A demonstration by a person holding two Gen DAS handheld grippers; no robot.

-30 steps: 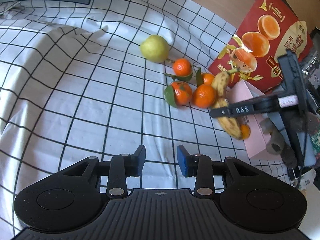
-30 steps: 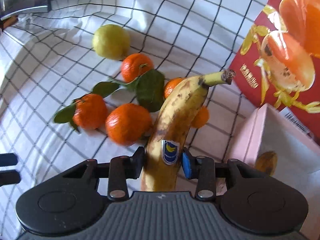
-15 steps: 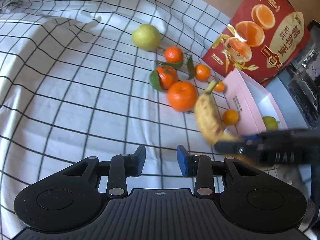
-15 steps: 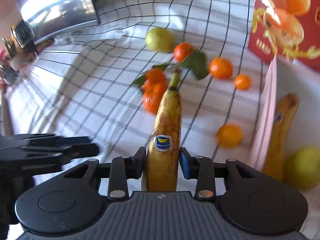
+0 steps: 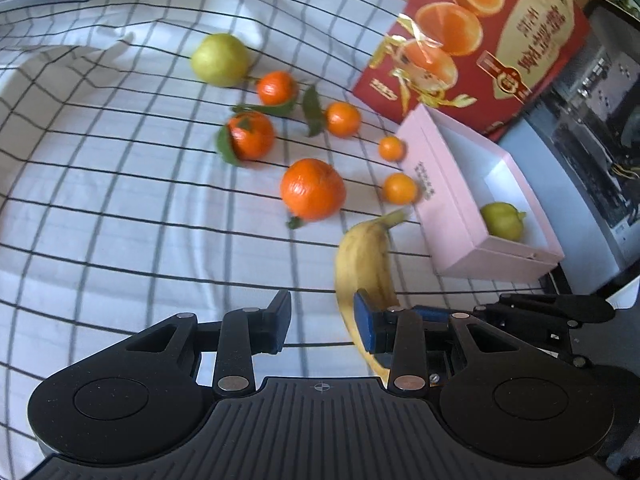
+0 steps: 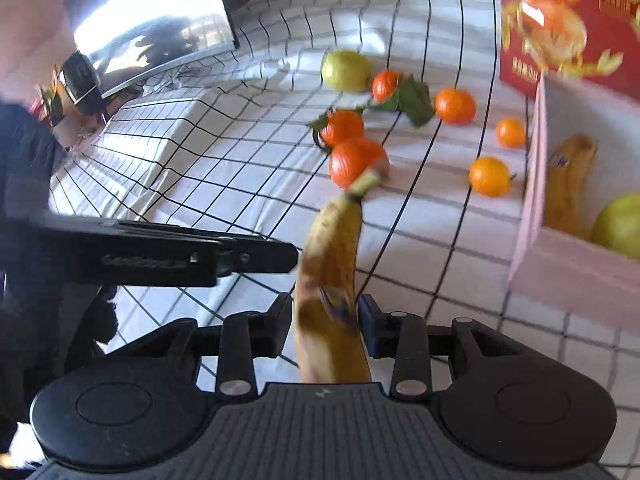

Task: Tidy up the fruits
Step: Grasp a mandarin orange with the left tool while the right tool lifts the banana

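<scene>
The right gripper had its jaws clamped on the lower half of a banana, whose long axis ran straight ahead along the fingers, stem toward twelve o'clock. The pink box, already holding a second banana and a green fruit, lay at about two o'clock from those jaws, nearer this hand. The left gripper hung beside it over the checked cloth, jaws nearly together on nothing.
</scene>
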